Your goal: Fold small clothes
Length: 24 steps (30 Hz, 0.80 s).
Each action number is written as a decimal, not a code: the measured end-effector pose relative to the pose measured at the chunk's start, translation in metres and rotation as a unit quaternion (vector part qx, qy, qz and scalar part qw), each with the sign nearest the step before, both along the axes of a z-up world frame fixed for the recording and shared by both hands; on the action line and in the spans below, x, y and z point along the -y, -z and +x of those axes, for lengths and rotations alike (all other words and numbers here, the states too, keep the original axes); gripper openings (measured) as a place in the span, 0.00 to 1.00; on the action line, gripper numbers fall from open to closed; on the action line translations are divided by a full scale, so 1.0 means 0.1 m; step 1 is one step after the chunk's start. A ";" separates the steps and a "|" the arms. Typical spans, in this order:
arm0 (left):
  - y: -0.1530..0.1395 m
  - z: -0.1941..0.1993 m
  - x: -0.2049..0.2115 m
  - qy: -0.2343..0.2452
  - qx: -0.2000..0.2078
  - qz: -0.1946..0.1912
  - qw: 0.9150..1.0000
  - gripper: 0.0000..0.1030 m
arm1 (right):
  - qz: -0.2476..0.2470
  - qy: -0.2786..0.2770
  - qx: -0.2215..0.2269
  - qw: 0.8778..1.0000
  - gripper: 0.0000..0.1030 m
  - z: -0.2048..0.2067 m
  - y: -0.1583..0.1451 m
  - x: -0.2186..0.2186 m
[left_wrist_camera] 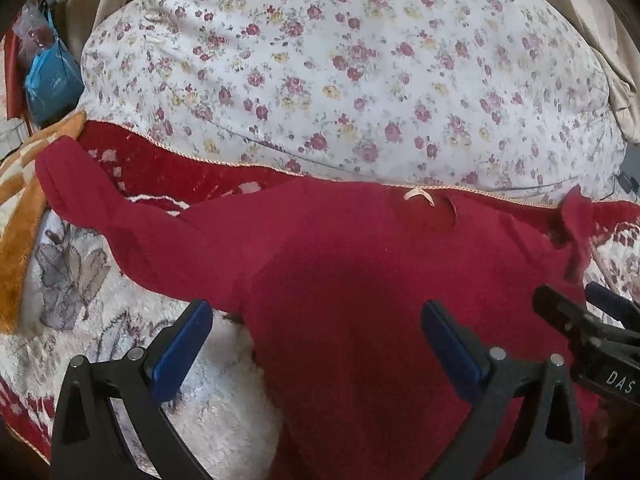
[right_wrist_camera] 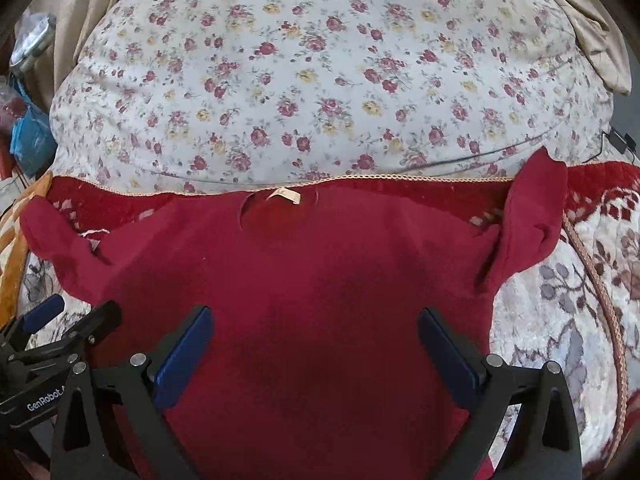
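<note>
A small dark red long-sleeved top (left_wrist_camera: 360, 264) (right_wrist_camera: 304, 280) lies flat on a patterned blanket, neck and pale label (right_wrist_camera: 286, 196) pointing away from me. Its left sleeve (left_wrist_camera: 92, 200) stretches out to the left; the right sleeve (right_wrist_camera: 532, 216) is crumpled and bent upward. My left gripper (left_wrist_camera: 316, 320) hangs open over the top's left side, one finger over the blanket, nothing between its blue pads. My right gripper (right_wrist_camera: 316, 324) is open above the middle of the top, also holding nothing. Each gripper shows at the edge of the other's view.
A big floral-print pillow (left_wrist_camera: 340, 60) (right_wrist_camera: 320, 72) fills the space behind the top. The blanket (right_wrist_camera: 560, 320) is white and red with grey leaf patterns. An orange and white fleece (left_wrist_camera: 20, 232) lies at the left, and a blue bag (left_wrist_camera: 52, 80) behind it.
</note>
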<state>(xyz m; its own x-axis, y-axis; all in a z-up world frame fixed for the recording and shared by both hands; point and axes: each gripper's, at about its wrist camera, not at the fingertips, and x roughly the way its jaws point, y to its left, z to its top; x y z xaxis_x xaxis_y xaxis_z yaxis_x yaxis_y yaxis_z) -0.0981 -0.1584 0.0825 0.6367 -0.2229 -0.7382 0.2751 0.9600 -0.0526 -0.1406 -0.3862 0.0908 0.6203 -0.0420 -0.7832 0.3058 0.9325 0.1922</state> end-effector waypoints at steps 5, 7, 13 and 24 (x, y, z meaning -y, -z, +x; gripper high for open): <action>0.00 0.01 0.00 0.000 -0.005 -0.004 1.000 1.00 | 0.001 0.003 -0.009 1.000 1.00 -0.02 0.02 -0.01; 0.00 0.01 0.00 -0.003 -0.005 -0.002 1.000 1.00 | 0.002 0.001 -0.009 1.000 1.00 -0.03 0.02 -0.02; 0.00 0.04 -0.06 -0.013 -0.007 -0.007 1.000 1.00 | -0.002 -0.008 -0.013 1.000 1.00 -0.02 0.03 -0.12; 0.01 0.11 -0.16 -0.033 -0.017 -0.015 0.999 1.00 | -0.006 -0.056 -0.008 0.998 1.00 0.01 0.02 -0.34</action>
<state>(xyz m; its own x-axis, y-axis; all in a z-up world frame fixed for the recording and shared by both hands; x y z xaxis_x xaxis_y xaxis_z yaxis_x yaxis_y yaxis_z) -0.0874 -0.1427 0.0815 0.6255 -0.2043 -0.7530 0.2090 0.9737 -0.0905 -0.1398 -0.3527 0.0889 0.6085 0.0183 -0.7933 0.2018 0.9633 0.1771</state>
